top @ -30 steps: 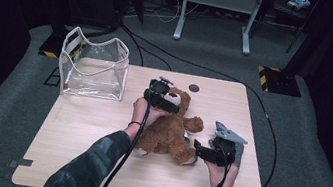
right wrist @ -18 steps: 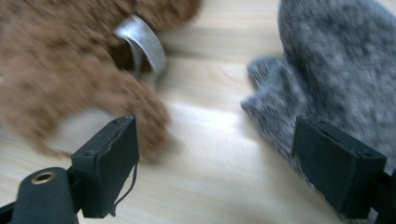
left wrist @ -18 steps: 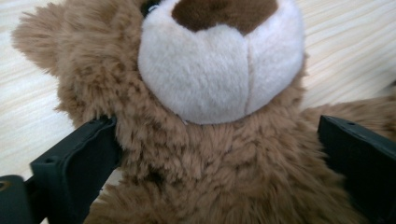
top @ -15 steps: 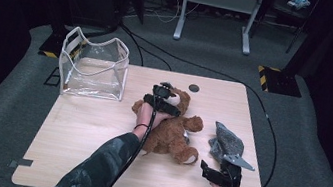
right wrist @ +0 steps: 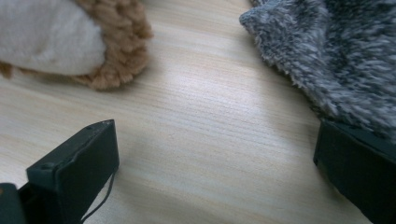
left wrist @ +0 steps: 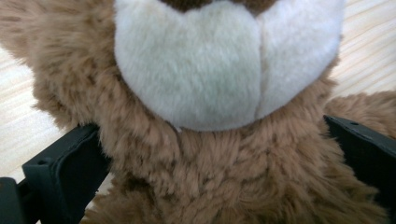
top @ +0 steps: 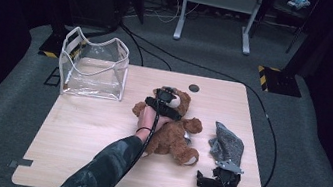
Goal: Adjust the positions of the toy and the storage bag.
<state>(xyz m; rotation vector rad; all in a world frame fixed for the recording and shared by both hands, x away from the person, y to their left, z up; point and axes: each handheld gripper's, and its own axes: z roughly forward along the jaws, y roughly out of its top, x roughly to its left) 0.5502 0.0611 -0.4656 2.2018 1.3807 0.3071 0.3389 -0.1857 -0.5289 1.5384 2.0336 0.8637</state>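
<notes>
Teddy bear [left wrist: 196, 154] sits betw. wide-apart jaws of left hand-held gripper [top: 165, 104]; right hand-held gripper [top: 214, 180], jaws just opening & empty, near grey plush [right wrist: 336, 56].

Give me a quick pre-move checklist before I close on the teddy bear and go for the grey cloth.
1. Left gripper jaws wide, having just opened further: ok.
2. Teddy bear between the left jaws, one on each side of its neck: ok. Whether the pads press the fur: cannot tell.
3. Right gripper jaws spread, having just opened further, bare wood between them: ok.
4. Grey cloth lined up with the right gripper: not ok; it lies over one jaw's side, not in the gap.
5. Clear bag upright with its mouth open at the table's far left corner: ok.
</notes>
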